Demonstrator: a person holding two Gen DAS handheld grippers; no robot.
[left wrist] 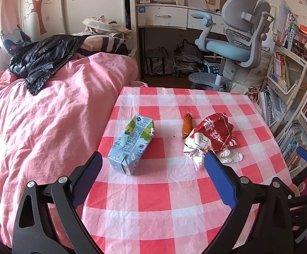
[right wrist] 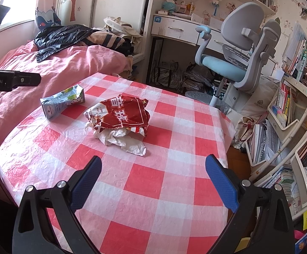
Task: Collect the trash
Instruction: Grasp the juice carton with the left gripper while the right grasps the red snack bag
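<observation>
Nearest, the left gripper (left wrist: 152, 158) hangs wide open and empty over the checked table (left wrist: 153, 211), the crushed carton (left wrist: 131, 142) just beyond; the right gripper (right wrist: 153, 163) gapes empty near the red wrapper (right wrist: 121, 116). Nothing is collected yet; next, I judge, close on the carton.

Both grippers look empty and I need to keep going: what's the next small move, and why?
Probably ease the left gripper forward and down onto the carton. Its jaws stand open and empty, and the carton lies flat on the checked table just ahead between its fingers, nearer than the red wrapper. The right gripper, also open, faces that wrapper and can take it after.
</observation>
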